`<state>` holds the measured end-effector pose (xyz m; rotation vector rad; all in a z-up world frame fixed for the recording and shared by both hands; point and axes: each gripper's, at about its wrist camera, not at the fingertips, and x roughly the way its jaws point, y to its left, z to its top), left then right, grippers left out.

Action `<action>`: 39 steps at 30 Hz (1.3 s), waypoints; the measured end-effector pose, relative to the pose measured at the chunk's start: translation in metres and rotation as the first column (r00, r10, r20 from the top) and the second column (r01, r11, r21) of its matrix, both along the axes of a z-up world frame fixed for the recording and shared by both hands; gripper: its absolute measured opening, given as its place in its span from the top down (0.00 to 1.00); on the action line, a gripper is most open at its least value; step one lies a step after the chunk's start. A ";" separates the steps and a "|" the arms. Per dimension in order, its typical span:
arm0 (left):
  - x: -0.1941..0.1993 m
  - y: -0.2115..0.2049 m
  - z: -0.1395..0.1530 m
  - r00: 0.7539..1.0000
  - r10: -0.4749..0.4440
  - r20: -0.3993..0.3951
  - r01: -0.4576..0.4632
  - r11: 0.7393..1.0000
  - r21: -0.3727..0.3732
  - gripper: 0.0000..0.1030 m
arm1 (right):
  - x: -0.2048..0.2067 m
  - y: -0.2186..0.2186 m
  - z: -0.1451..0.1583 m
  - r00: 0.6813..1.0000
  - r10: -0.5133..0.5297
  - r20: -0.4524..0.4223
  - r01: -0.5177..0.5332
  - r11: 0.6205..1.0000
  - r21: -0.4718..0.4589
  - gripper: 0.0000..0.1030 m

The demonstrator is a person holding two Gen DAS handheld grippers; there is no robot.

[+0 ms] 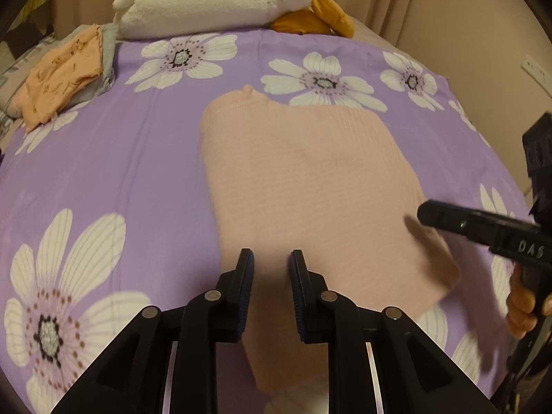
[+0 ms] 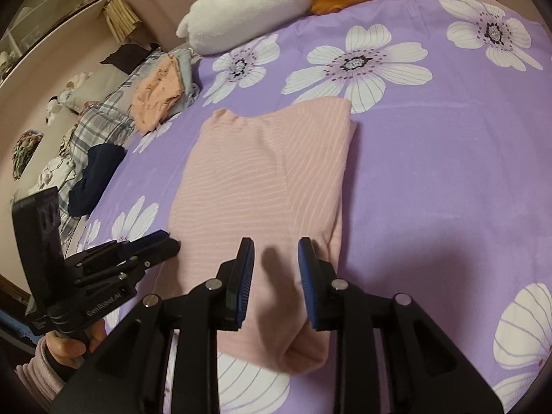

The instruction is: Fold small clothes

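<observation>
A pale pink ribbed garment [image 1: 303, 179] [image 2: 262, 179] lies flat on the purple flowered bedspread [image 1: 120, 158] [image 2: 448, 172], folded into a long strip with its neckline at the far end. My left gripper [image 1: 270, 258] hovers over the strip's near end on its left side. Its jaws stand a little apart with nothing pinched. My right gripper [image 2: 276, 248] hangs over the near right part of the strip, also with a small gap and nothing held. Each gripper shows side-on in the other view, the right gripper [image 1: 426, 214] at the strip's right edge and the left gripper [image 2: 172, 241] at its left edge.
A folded pile with an orange printed piece [image 1: 62, 72] [image 2: 158, 93] on top sits at the far left. A white plush toy [image 1: 214, 0] [image 2: 248, 10] with orange parts lies at the bed's head. Plaid bedding [image 2: 103, 117] and a navy cloth [image 2: 93, 179] lie off the left side.
</observation>
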<state>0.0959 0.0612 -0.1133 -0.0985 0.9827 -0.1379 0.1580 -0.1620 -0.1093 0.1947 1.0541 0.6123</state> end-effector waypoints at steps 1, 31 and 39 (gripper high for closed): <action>-0.003 -0.001 -0.003 1.000 -0.001 -0.012 0.001 1.000 0.002 0.82 | -0.003 -0.001 -0.001 1.000 0.007 -0.004 -0.007 1.000 0.005 0.74; -0.034 0.002 -0.011 0.998 0.037 -0.051 -0.037 0.999 -0.004 0.79 | -0.038 -0.007 -0.017 0.998 0.008 -0.067 -0.009 1.000 -0.010 0.76; -0.037 0.011 -0.011 0.993 0.088 -0.078 -0.090 0.996 -0.026 0.58 | -0.041 -0.012 -0.014 0.997 0.002 -0.072 -0.002 1.000 -0.006 0.70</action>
